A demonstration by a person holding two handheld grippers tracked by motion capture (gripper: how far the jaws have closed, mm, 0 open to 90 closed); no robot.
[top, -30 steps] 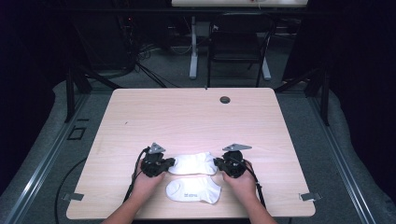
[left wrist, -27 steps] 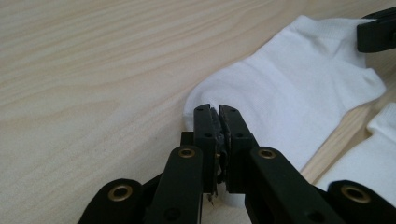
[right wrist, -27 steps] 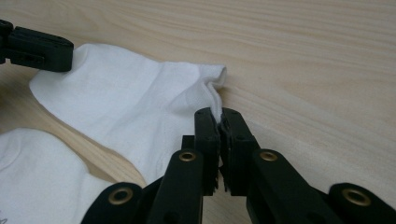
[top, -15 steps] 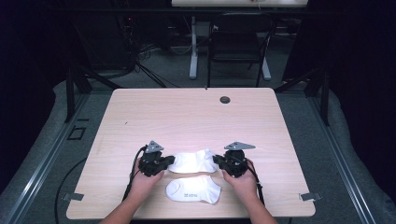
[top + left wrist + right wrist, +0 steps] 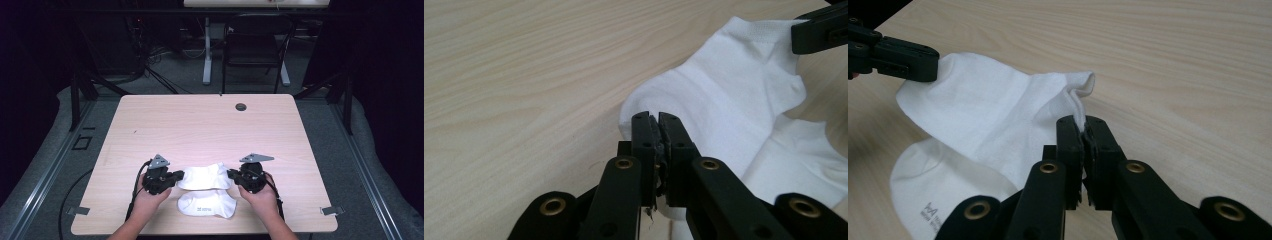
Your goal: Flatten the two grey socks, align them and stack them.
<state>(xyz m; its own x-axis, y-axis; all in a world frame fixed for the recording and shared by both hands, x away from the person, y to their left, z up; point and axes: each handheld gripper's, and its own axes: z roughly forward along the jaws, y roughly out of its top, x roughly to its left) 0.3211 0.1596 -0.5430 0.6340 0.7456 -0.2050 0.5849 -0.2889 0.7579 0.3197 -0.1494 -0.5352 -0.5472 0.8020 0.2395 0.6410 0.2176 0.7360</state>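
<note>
On the near half of the wooden table [image 5: 200,125], the left gripper [image 5: 176,176] has its jaws pinched tight on the toe end of a white ankle sock [image 5: 205,176], at the sock's 9 o'clock. The right gripper [image 5: 231,174] clamps the cuff edge at 3 o'clock. A second white sock [image 5: 207,204] with grey print lies just below, at 6 o'clock.

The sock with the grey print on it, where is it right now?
In the high view the printed sock lies flat at the table's near edge, between the person's two hands, just in front of the other sock held stretched between both tongs.
</note>
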